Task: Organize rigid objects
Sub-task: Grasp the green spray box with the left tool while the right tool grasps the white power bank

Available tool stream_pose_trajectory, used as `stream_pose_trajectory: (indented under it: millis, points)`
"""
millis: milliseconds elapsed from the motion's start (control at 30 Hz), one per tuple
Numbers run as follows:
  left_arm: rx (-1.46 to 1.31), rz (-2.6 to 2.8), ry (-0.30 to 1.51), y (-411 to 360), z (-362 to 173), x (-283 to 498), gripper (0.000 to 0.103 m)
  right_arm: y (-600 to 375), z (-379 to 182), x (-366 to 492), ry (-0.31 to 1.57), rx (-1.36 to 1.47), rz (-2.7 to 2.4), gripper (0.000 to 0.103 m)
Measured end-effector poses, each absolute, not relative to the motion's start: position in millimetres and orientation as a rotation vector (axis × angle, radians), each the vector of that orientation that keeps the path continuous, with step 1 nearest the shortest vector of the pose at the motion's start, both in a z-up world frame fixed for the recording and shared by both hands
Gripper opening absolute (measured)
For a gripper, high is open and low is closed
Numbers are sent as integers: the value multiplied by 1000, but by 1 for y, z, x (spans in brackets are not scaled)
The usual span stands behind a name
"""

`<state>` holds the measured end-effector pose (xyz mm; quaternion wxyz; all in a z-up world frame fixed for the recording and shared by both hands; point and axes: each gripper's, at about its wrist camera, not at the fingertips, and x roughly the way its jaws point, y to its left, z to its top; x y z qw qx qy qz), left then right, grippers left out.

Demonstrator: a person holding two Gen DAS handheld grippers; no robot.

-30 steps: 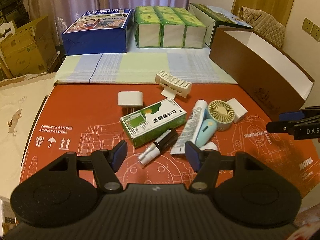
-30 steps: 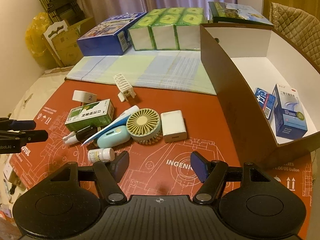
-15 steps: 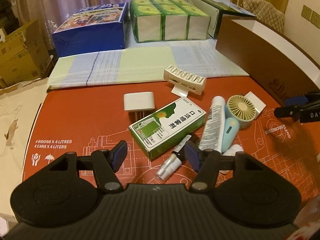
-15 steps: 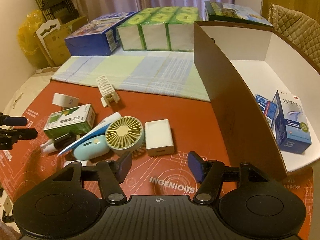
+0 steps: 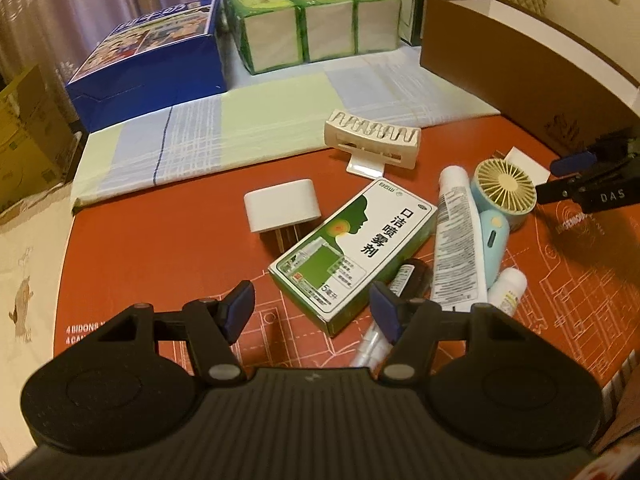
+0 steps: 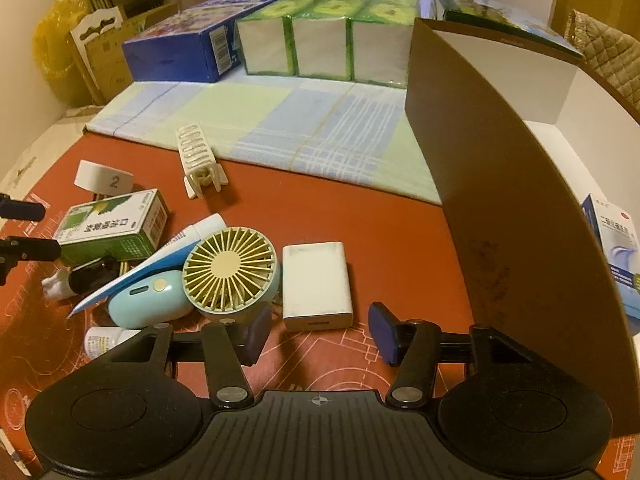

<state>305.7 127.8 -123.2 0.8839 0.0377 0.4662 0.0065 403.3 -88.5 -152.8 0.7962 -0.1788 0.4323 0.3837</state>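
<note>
On the red printed mat that covered the tabletop, the loose things lay in a cluster. Furthest left in the right wrist view was a white rounded plug adapter marked with a 2, then a glossy green-and-white cardboard medicine box lying flat. Behind them stood a ribbed cream plastic rack on its small foot. In front of the green box lay a dark spray bottle, a white tube resting across it, a pale blue handheld fan with a round yellow grille, and a small white bottle near the bottom edge. Just right of the fan lay a smooth white power bank, a rounded slab.

On the right stood the large box, brown outside and white inside, open at the top. A blue-and-white carton stood inside it against the near wall; the rest of its contents were hidden.

The left gripper hung released and empty above the green box's near end, its blue pads wide apart. The right gripper was also unclenched, its jaws having just been closing, with nothing between them, just in front of the power bank.
</note>
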Motion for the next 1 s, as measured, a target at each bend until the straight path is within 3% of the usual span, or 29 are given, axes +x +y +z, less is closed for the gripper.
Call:
stream_pose_trajectory:
  millis: [133,233,633,1000]
  points:
    - [117,-19,969,129,-126,310,60,-86,-158,405,931,-389,816,48]
    - [145,-52,969,128,-130,314,61,-85,-162,406,947,-386,818,38]
    - [214,-180,959,131,-142,328,70,-107,-160,403,960,-355,727,38]
    - [164,-207,977,130,-147,332,66,-141,-156,402,980,-310,626,38]
